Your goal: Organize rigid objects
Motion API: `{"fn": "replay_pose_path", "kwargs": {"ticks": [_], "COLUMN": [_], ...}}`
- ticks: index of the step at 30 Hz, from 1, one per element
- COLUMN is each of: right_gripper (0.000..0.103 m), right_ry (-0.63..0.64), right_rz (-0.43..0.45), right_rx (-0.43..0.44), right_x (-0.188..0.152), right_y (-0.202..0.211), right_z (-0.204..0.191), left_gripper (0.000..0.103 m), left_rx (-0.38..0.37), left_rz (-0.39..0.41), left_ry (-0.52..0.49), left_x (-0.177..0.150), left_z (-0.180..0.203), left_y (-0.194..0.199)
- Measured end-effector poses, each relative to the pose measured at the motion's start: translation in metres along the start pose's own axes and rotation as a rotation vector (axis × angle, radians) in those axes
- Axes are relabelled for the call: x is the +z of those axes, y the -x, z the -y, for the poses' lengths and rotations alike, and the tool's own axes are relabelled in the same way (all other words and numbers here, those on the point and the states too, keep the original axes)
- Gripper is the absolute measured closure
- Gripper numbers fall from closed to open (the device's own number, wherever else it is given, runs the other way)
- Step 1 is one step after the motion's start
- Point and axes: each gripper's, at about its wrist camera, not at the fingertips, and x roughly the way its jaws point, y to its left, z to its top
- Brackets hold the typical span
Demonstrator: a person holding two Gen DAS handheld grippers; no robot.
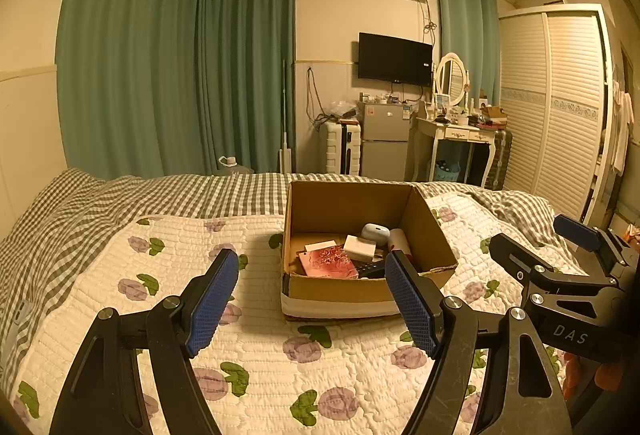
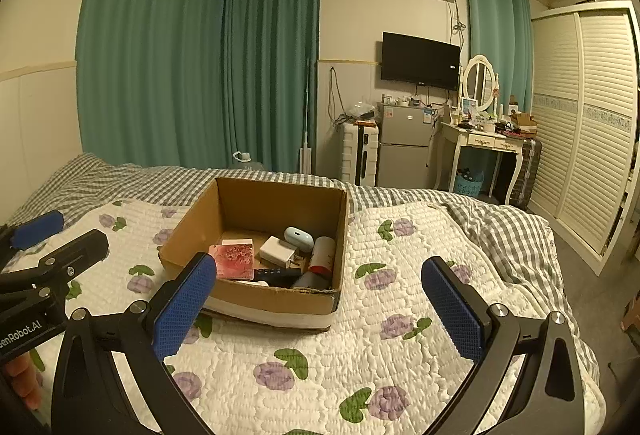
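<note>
Currently both my claws hang above the flowered quilt (image 2: 320, 355), each empty. Left gripper (image 1: 312, 299): fingers spread wide, nothing between the blue pads (image 1: 212, 303). Right gripper (image 2: 320, 307): likewise spread wide, pads bare.

Cardboard box (image 2: 276, 301) sits on the quilt just ahead, top open, and lines up between my two claws. Inside, all on the box floor: a red patterned card (image 2: 236, 261) at the left, a white square charger (image 2: 276, 249) mid-box, a pale blue earbud case (image 2: 298, 235) behind it, a black remote (image 2: 280, 273) toward the near wall, and a white cylinder with a red band (image 2: 322, 255) lying along the right wall. Items lie close together; the card overlaps something paler under it, which I cannot make out.

Checked bedsheet (image 1: 120, 195) shows beyond the quilt.
</note>
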Motion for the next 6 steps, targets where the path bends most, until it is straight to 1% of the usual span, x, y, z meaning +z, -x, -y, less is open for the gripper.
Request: {"fn": "replay_pose_path", "kwargs": {"ticks": [6], "right_gripper": [0.000], "right_ry": [0.000], "right_rz": [-0.004], "right_rx": [0.000], "right_x": [-0.0008], "right_y": [-0.0013], "right_z": [0.0000], "left_gripper": [0.025], "left_rx": [-0.001], "left_rz": [-0.004], "left_ry": [-0.010], "left_x": [-0.0024], "left_z": [0.0029], "left_y": [0.0002]}}
